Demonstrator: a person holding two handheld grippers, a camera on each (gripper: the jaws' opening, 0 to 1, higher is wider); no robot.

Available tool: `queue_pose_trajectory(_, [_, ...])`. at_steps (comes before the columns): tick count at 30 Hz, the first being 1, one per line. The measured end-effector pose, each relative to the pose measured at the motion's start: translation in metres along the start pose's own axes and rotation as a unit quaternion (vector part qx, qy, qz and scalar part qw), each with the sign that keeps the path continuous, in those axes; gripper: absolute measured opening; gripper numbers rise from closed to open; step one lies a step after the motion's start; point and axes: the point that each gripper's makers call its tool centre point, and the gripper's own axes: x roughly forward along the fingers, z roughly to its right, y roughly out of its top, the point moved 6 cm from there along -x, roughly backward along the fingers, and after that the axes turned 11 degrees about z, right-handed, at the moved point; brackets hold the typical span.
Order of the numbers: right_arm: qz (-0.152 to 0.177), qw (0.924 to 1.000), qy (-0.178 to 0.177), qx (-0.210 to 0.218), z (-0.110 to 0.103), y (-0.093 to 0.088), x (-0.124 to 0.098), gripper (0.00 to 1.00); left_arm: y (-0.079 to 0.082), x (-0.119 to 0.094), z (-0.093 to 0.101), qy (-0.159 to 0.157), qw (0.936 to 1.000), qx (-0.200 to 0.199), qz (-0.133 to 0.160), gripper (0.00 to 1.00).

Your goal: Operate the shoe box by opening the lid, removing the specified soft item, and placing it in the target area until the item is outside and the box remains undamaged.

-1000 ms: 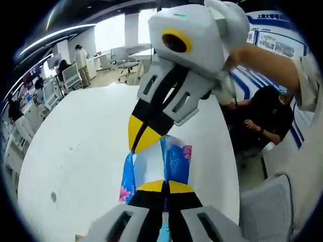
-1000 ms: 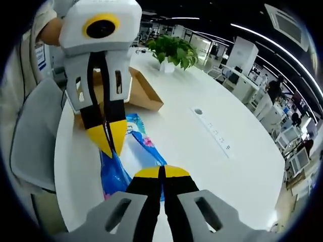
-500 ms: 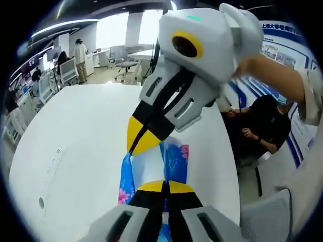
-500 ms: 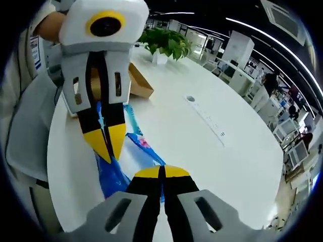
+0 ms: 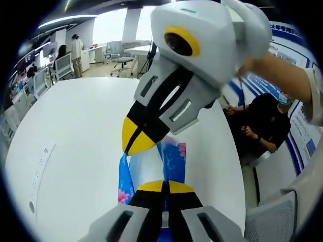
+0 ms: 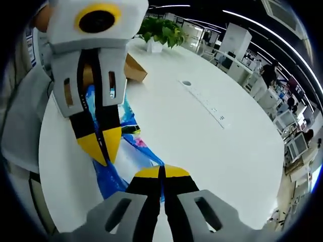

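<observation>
A soft blue item with a pink flower print (image 5: 174,159) hangs stretched between both grippers above the white table (image 5: 75,131). My left gripper (image 5: 163,185) is shut on its near end. My right gripper (image 5: 132,145) comes in from the upper right, shut on the far end. In the right gripper view the blue item (image 6: 112,176) runs from my right gripper (image 6: 161,172) up to the left gripper (image 6: 101,151). The brown cardboard shoe box (image 6: 133,69) stands behind the left gripper, mostly hidden.
A potted green plant (image 6: 161,30) stands beyond the box. A white power strip (image 6: 207,103) lies mid-table. A seated person in black (image 5: 267,121) is past the table's right edge. A grey chair (image 6: 20,126) stands by the table edge near the box.
The two grippers have drawn closer, each looming larger in the other's view. In the right gripper view the blue item has risen behind the left gripper, which hides more of the box.
</observation>
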Motion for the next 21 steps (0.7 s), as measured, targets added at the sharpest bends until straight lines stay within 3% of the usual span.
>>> queue_pose_trajectory(7, [-0.008,0.9999,0.001,0.007,0.0,-0.013,0.009,0.0,-0.012,0.014,-0.002,-0.005,1.0,0.0,-0.007,0.0])
queue_pose_trajectory(21, [-0.007,0.9999,0.001,0.015,-0.003,-0.013,0.012,0.0,-0.018,0.016,0.006,-0.016,0.9998,-0.007,-0.013,0.0])
